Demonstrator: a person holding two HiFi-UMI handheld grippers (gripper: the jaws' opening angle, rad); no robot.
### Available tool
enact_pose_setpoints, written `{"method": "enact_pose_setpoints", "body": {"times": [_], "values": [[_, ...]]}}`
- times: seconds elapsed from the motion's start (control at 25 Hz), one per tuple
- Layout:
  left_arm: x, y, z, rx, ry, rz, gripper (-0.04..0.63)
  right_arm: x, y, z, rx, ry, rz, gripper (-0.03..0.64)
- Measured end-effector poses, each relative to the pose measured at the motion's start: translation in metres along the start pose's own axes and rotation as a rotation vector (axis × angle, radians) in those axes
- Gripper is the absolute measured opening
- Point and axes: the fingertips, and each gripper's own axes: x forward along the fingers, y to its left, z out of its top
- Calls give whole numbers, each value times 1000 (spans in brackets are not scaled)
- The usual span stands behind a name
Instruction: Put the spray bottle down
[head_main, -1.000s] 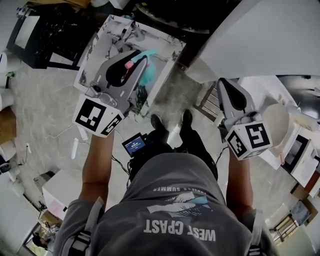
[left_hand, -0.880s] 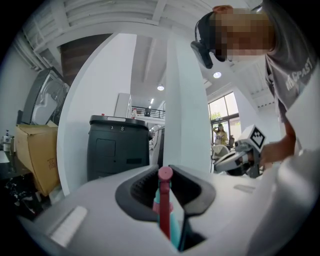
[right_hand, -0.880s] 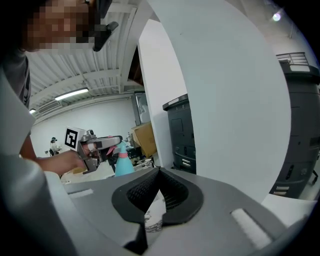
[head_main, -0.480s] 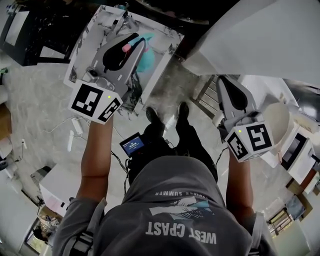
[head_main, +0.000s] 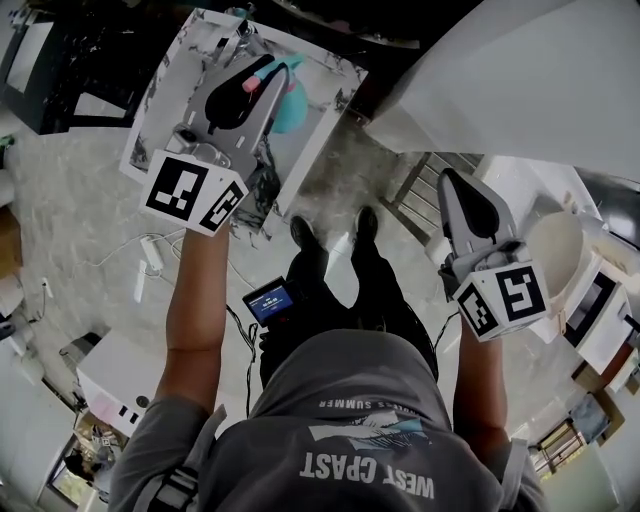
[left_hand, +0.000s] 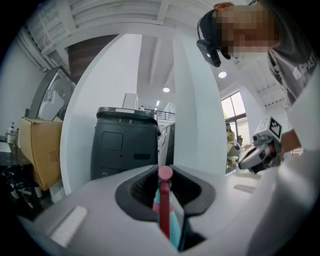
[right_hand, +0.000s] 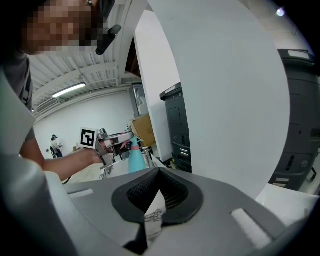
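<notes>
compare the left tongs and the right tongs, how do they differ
The left tongs are clamped on a teal spray bottle with a pink trigger; the right tongs pinch only a thin white printed slip. The left tongs are over the marble-patterned table; the right tongs are off to its side. Each carries a black-and-white marker cube, and both are shut on something.

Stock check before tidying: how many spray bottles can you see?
1. A teal spray bottle with a pink trigger, clamped in the left gripper over the marble-patterned table. Others may be hidden.
</notes>
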Motion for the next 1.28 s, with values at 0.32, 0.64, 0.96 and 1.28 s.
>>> {"method": "enact_pose_setpoints", "body": {"times": [0.32, 0.64, 0.96, 1.28], "values": [[17, 2, -24, -4, -7, 16, 61, -6, -8, -22, 9, 29, -9, 2], [38, 12, -50, -13, -1, 32, 61, -2, -14, -38, 19, 48, -9, 2], [56, 33, -78, -44, 12, 59, 61, 9, -13, -49, 29, 74, -3, 2], [70, 45, -94, -58, 0, 62, 61, 21, -14, -57, 41, 91, 4, 2]]}}
